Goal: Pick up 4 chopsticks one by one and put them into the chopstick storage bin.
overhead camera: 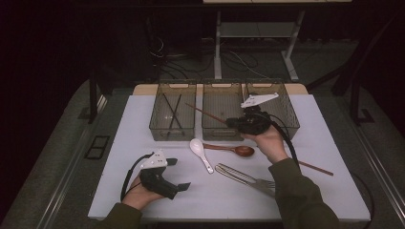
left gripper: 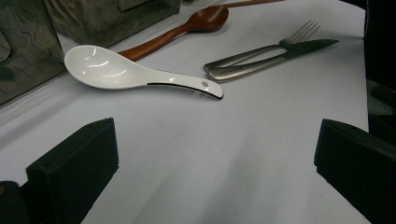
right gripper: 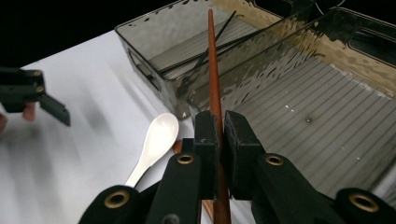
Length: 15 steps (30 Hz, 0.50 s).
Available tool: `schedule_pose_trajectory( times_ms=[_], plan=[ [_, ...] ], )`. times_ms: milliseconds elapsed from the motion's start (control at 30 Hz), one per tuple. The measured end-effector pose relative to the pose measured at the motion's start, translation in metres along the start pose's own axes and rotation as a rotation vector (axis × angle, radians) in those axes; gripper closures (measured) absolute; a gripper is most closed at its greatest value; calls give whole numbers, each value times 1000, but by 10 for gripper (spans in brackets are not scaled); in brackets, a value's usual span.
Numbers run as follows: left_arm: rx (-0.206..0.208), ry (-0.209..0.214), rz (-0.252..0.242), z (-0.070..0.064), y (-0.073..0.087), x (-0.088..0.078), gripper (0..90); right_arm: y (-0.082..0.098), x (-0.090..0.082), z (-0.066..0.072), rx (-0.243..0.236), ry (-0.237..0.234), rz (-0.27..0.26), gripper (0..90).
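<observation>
Jaws of our right gripper (right gripper: 217, 135) clamp a brown chopstick (right gripper: 212, 70), which juts beyond them over the middle bin (right gripper: 299, 116). Our left gripper (left gripper: 215, 154) stands wide (nothing between), white spoon (left gripper: 121, 72) just ahead.

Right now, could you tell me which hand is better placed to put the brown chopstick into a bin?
The right. The right gripper is shut on the brown chopstick over the bins; the left gripper rests open near the table's front edge.
</observation>
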State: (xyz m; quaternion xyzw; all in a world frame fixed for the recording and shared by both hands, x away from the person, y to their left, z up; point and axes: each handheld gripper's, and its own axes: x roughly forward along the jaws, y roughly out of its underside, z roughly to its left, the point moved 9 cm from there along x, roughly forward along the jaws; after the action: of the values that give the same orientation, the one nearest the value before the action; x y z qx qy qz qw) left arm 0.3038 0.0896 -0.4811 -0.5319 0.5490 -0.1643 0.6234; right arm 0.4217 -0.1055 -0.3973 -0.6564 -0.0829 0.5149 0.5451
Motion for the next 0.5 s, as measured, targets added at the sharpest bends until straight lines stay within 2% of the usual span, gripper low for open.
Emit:
schedule_pose_trajectory(
  times_ms=[200,467,500],
  plan=[
    [0,0,0,1,0,0,0,-12,17,0,15,12,10,842],
    [3,1,2,0,0,0,0,-28,36,-2,39,52,36,842],
    [-1,1,-2,0,-1,0,0,-31,39,-3,31,55,33,842]
  ],
)
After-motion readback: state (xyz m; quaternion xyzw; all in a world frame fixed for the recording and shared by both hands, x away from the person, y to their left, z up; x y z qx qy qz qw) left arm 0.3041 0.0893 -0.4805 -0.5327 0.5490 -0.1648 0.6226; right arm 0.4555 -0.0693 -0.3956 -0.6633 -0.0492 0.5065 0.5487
